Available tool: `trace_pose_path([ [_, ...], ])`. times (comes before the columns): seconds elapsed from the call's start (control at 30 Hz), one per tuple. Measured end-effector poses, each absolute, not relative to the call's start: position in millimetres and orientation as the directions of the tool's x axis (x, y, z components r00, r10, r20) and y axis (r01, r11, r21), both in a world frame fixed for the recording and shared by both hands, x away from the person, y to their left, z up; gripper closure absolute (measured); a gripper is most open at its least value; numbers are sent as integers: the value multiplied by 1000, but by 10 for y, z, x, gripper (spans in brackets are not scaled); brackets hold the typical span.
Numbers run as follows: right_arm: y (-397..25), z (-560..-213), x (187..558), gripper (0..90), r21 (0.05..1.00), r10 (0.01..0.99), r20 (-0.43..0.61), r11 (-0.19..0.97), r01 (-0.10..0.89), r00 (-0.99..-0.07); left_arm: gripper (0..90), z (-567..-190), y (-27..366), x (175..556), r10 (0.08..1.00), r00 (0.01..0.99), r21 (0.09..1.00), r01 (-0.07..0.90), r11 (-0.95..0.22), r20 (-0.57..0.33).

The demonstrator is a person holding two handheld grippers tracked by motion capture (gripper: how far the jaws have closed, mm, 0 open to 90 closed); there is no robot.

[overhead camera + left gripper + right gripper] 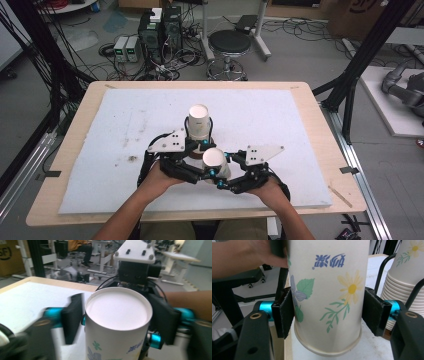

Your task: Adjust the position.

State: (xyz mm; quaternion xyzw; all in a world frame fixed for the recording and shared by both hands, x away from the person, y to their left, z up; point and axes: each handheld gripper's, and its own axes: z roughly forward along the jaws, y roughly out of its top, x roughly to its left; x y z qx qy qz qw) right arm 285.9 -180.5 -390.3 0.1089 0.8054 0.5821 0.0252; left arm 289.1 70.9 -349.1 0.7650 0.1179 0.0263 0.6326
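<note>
white paper cup (327,295) — yellow daisy, green leaves

Both forearms come in from the table's near edge and converge toward its middle, each hand wrapped around a gripper's handle from behind. The left gripper (202,145) points forward and to the right, the right gripper (216,167) points left toward it, so the two heads sit just beside each other with their grey plates angled outward. In the right gripper view the right gripper's jaws stand pressed flat on both sides of a cup (328,295); the left jaws stand beside it, contact unclear.
</note>
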Motion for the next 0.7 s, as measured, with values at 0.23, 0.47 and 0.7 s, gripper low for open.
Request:
trace_pose_path([
  [0.23,-1824,-3903,2869,347,935,206,75,327,141,-976,133,-3466,759,2900,193,975,971,146,-187,-109],
  [0.47,-1857,-3883,2888,356,917,212,62,373,139,-975,134,-3441,829,2924,196,974,964,155,-216,-113],
  [0.7,-1861,-3797,2926,359,893,196,35,434,118,-980,135,-3426,834,2927,183,977,955,152,-255,-106],
])
